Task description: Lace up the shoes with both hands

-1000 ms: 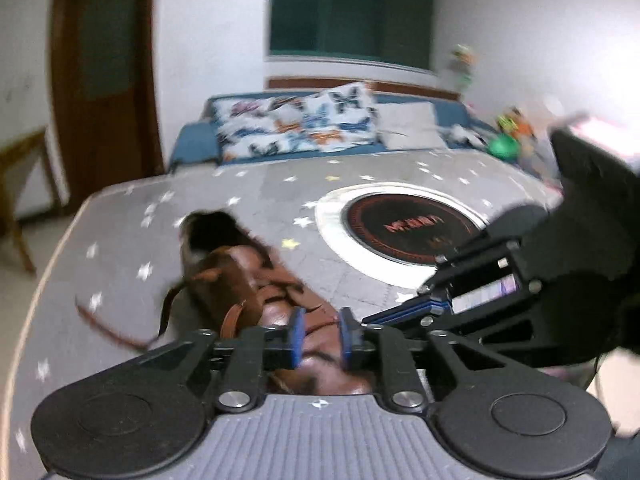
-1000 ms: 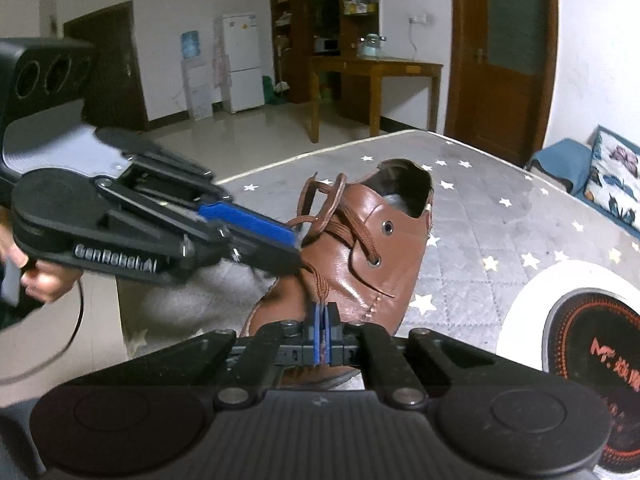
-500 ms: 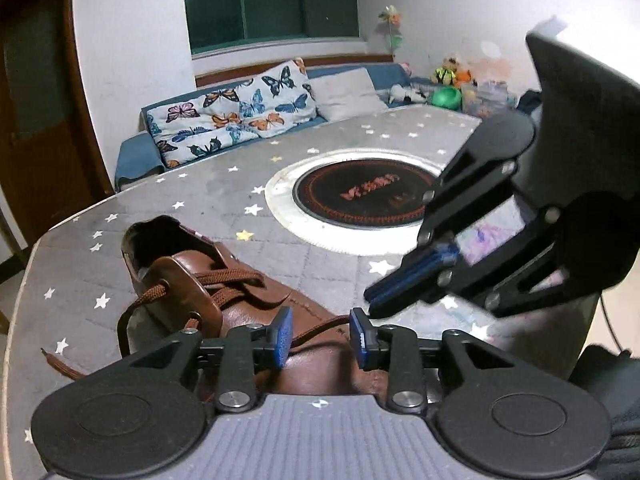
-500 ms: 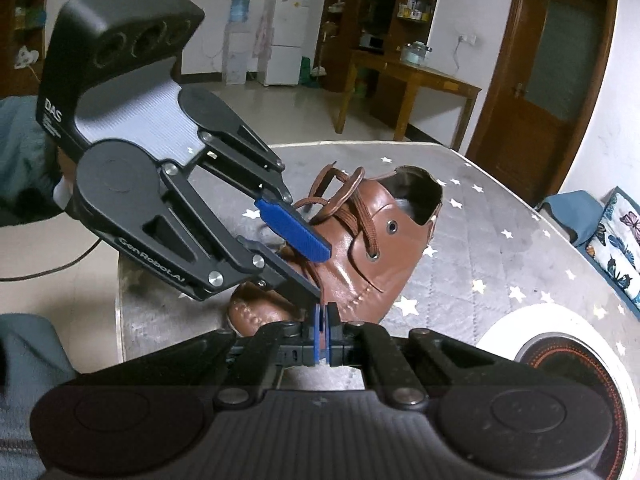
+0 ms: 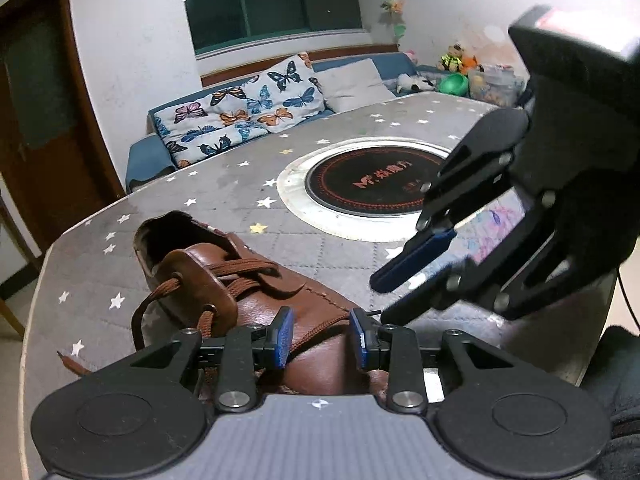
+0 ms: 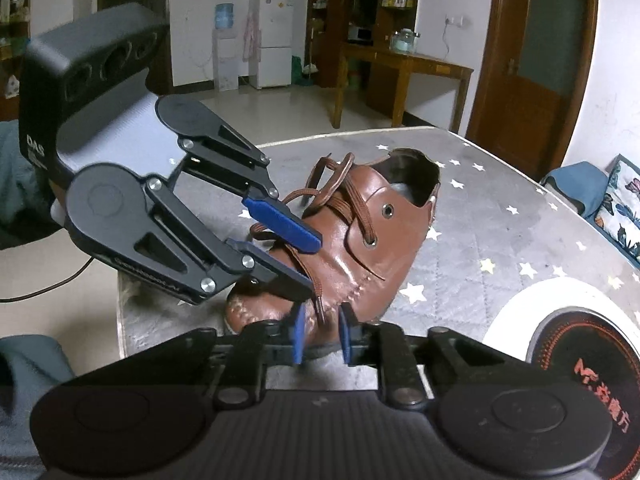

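Dim, bluish indoor light is filling both views. The fisheye lens is bending the door frames and walls near the shoe [image 6: 344,236] and darkening the corners. Soft sheen is showing on the shoe's leather, and a faint shadow is lying on the surface [image 5: 248,200] beside it. Far right of the shoe, the right hand-held gripper [image 5: 400,288] is looking slightly blurred, with glare on its top.

Both cameras ride behind own tool, angled down, close over brown leather lace-up shoe [image 5: 256,300] [image 6: 360,248]. Left view faces sofa; right view faces wooden door. Shared: shoe, star-patterned grey table [image 5: 224,208] [image 6: 500,240].
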Action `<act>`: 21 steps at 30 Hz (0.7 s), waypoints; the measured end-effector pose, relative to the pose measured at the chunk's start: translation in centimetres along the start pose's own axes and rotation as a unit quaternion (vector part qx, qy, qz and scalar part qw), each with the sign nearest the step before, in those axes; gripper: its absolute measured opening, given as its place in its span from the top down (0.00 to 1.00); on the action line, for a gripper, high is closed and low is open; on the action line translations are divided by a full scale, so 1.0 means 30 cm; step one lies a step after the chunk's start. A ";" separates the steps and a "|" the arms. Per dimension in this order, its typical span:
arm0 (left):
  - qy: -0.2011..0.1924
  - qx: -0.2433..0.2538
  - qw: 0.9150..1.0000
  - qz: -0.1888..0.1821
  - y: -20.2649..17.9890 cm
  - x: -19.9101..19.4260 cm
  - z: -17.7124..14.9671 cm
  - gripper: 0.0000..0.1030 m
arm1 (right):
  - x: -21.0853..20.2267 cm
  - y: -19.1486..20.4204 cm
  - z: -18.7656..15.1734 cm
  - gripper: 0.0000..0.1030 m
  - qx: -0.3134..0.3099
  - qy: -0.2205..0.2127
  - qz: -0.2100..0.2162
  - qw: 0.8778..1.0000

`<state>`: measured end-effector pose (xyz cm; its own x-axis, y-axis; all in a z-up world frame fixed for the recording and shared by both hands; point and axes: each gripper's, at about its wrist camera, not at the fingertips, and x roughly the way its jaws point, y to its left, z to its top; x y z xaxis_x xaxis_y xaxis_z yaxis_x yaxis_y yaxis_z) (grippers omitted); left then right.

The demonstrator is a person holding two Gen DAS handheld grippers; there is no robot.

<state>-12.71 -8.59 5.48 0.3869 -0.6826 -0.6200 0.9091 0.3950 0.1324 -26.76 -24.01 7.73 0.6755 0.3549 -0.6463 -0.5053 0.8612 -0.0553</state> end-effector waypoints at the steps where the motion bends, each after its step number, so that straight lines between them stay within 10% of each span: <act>1: -0.001 -0.002 1.000 -0.001 0.004 -0.001 -0.001 0.67 | 0.009 0.000 0.001 0.81 0.001 -0.002 0.003 1.000; 10: -0.004 -0.016 1.000 0.002 0.043 -0.022 -0.010 0.67 | 0.068 -0.080 -0.004 0.79 0.065 -0.007 0.048 0.997; 14: 0.001 -0.002 1.000 0.001 0.042 -0.027 -0.012 0.67 | 0.069 -0.072 -0.001 0.98 0.050 -0.003 0.041 0.998; 21: 0.001 0.039 0.999 0.006 0.002 -0.007 -0.005 0.66 | 0.027 -0.033 0.017 0.99 0.005 -0.017 0.038 0.999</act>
<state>-12.75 -8.34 5.51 0.3966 -0.6766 -0.6204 0.9140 0.3538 0.1984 -25.42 -24.40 7.63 0.6536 0.4311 -0.6221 -0.5504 0.8349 0.0003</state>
